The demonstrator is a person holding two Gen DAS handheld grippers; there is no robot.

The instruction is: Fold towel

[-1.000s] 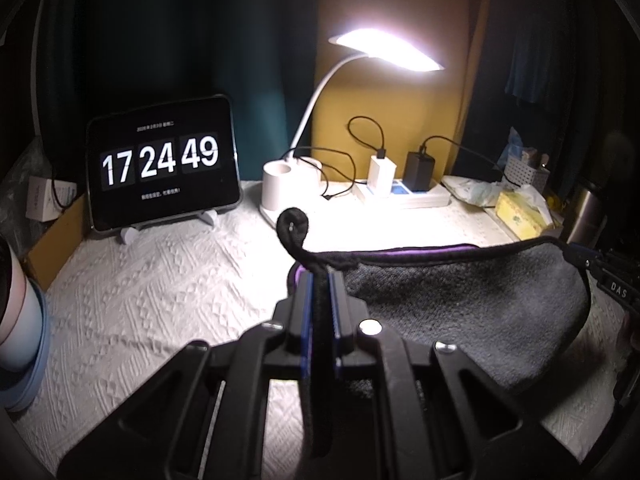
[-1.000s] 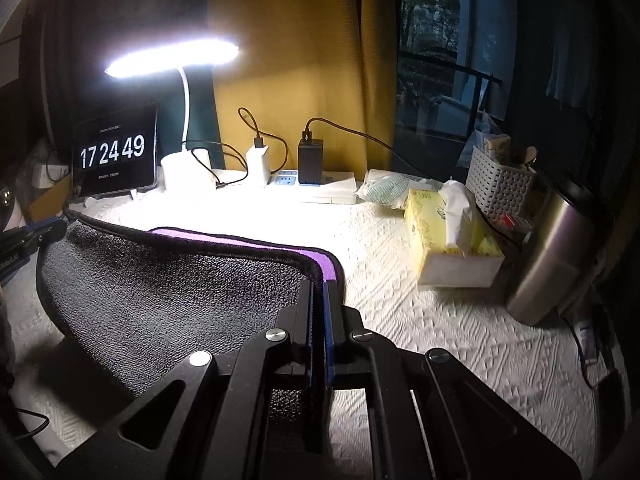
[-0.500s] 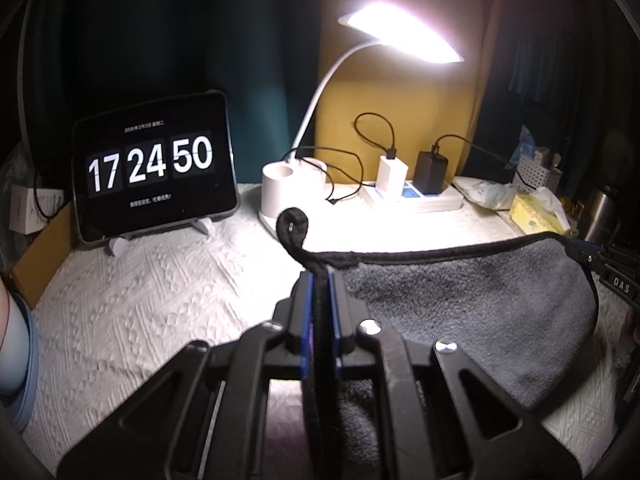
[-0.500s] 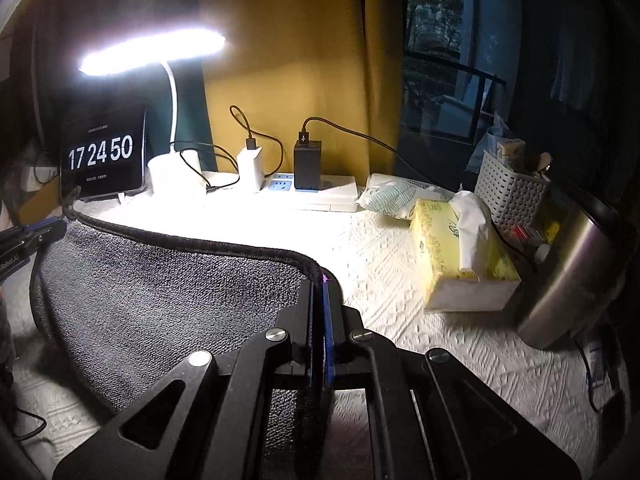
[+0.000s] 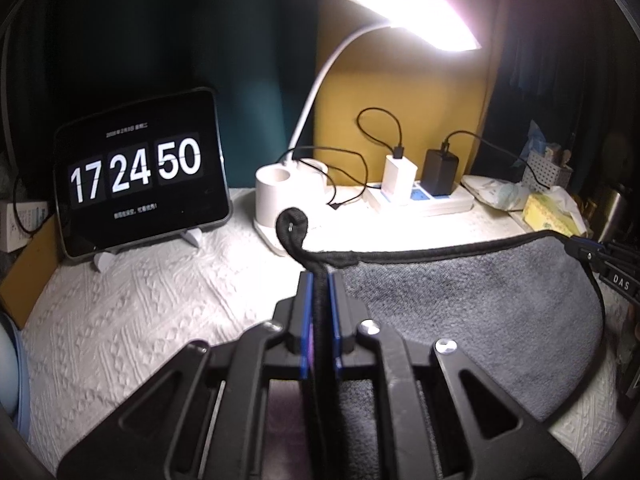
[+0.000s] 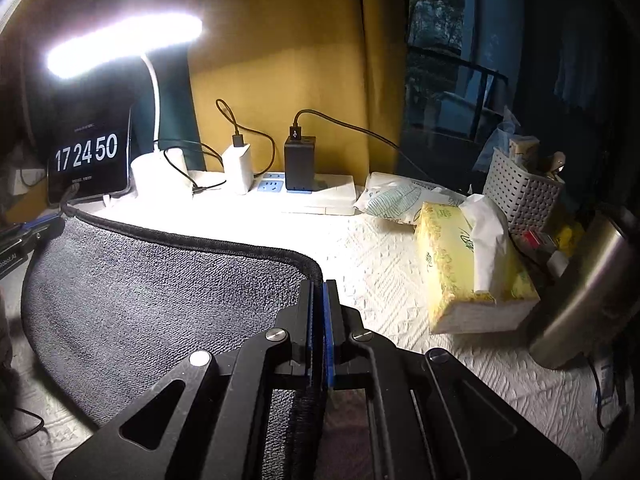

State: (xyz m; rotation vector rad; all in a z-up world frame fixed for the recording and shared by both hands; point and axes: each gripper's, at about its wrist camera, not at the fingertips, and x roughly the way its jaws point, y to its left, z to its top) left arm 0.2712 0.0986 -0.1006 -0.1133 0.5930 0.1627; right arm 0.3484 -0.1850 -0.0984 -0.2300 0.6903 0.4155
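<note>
Two corners pinched | my left gripper [image 5: 319, 280] and right gripper [image 6: 319, 286] each clenched on the grey towel [image 5: 472, 312] | towel hangs spread between them above the white tablecloth [image 5: 140, 312] | step: mid-fold carry | next, I judge: bring held edge toward 12 o'clock, lay flat

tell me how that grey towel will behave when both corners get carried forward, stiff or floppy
Probably floppy: the grey towel sags in a curve between the left gripper and right gripper. The corner loop curls over past the fingers, so free edges will likely droop. Its plush pile suggests it should not slip easily from the shut fingers.
</note>
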